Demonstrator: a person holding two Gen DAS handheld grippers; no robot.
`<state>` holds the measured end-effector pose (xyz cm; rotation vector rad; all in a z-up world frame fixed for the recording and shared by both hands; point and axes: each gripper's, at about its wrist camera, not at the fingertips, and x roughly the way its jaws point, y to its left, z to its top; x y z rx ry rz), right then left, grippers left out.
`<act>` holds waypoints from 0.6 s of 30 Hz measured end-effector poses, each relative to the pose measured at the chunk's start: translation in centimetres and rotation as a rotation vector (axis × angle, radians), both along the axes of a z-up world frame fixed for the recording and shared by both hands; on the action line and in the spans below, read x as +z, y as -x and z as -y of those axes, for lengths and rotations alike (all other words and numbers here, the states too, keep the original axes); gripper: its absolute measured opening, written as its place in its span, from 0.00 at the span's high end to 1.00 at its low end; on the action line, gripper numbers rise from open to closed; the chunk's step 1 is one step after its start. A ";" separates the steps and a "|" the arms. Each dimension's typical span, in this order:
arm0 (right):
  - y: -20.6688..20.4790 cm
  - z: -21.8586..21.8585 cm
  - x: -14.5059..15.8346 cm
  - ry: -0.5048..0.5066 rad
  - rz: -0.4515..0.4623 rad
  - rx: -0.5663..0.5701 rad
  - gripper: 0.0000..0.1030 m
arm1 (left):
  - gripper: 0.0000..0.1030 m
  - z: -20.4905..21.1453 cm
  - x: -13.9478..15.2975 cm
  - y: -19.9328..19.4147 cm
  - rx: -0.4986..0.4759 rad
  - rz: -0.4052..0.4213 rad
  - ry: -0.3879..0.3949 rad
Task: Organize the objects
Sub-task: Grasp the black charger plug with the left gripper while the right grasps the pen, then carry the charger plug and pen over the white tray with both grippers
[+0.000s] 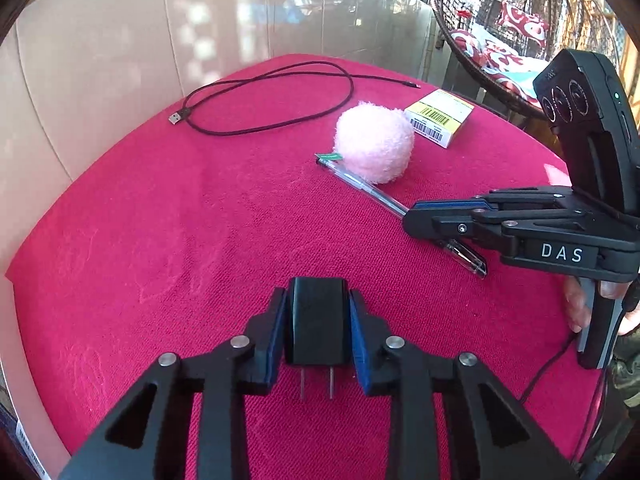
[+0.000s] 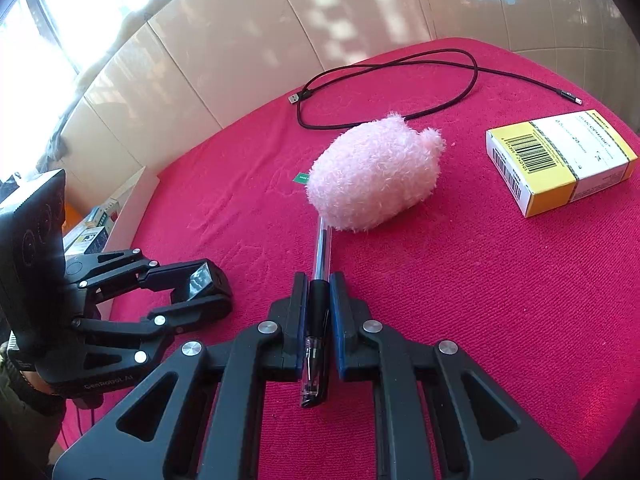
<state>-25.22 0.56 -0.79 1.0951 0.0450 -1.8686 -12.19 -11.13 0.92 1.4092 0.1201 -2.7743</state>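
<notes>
Charger plug (image 1: pixel 316 326) sits pinched in my left claw (image 1: pixel 318 334), pen (image 2: pixel 318 312) pinched in my right claw (image 2: pixel 316 320), both low over the red worktop (image 1: pixel 160 240)

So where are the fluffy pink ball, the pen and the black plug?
fluffy pink ball (image 2: pixel 376 176), right wrist view, middle of its fur.
pen (image 2: pixel 322 252), right wrist view, clear barrel.
black plug (image 1: pixel 316 320), left wrist view, body's top face.

The plush toy (image 2: pixel 374 178) hid the far end of the pen (image 2: pixel 320 264). Small print on the box (image 2: pixel 560 164) stayed unreadable. The hanging chair (image 1: pixel 520 32) ran off the frame's top edge.
</notes>
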 end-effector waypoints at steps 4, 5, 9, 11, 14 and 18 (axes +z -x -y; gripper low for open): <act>-0.4 0.2 0.2 -0.007 -0.014 0.007 0.90 | 0.72 -0.4 0.1 -1.6 0.050 -0.034 -0.004; -0.7 0.5 0.3 -0.013 -0.030 0.017 0.90 | 0.72 -0.6 0.4 -2.2 0.056 -0.049 -0.004; -3.0 1.3 1.7 -0.036 -0.157 0.067 0.90 | 0.72 -1.5 2.3 -5.2 0.088 -0.116 0.015; -4.1 1.6 2.2 -0.016 -0.153 0.093 0.90 | 0.72 -1.5 3.6 -6.8 0.121 -0.160 0.007; -5.6 1.7 3.2 0.020 -0.161 0.115 0.90 | 0.72 -1.1 5.1 -8.6 0.191 -0.208 -0.018; -7.0 1.9 5.4 0.068 -0.180 0.139 0.90 | 0.72 -0.3 6.2 -10.4 0.253 -0.242 -0.008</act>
